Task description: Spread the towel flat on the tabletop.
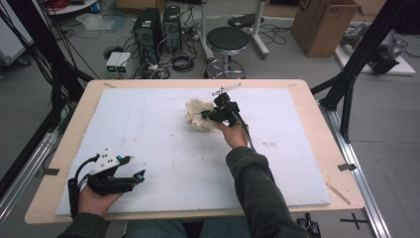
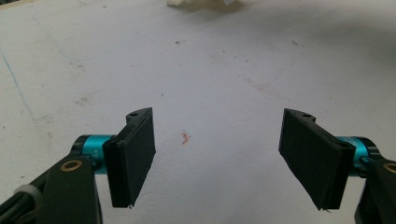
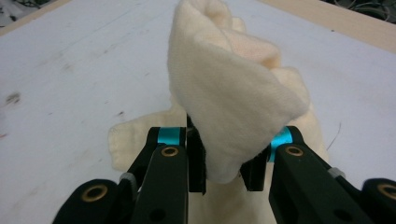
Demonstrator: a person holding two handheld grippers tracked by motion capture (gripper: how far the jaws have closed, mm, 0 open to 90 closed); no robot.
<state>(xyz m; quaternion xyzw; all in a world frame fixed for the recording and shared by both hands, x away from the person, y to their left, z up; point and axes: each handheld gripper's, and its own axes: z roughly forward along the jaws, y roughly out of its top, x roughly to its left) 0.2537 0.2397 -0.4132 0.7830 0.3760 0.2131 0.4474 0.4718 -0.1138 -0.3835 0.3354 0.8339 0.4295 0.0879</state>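
Cloth (image 3: 233, 93) sits bunched toward the far edge of the desk (image 1: 317, 124), near its middle; my right gripper (image 3: 222, 170) pinches 1 fold. My left gripper (image 2: 219, 158) rests near the left front corner, jaws apart.

Right gripper (image 1: 214, 115) grips cloth (image 1: 196, 114) (cream); lifted

Cream-coloured, soft fleecy cloth (image 1: 198, 115), crumpled and bunched, one fold (image 3: 229, 93) lifted upright, the rest heaped on white foam board (image 1: 163, 148) near the far centre.
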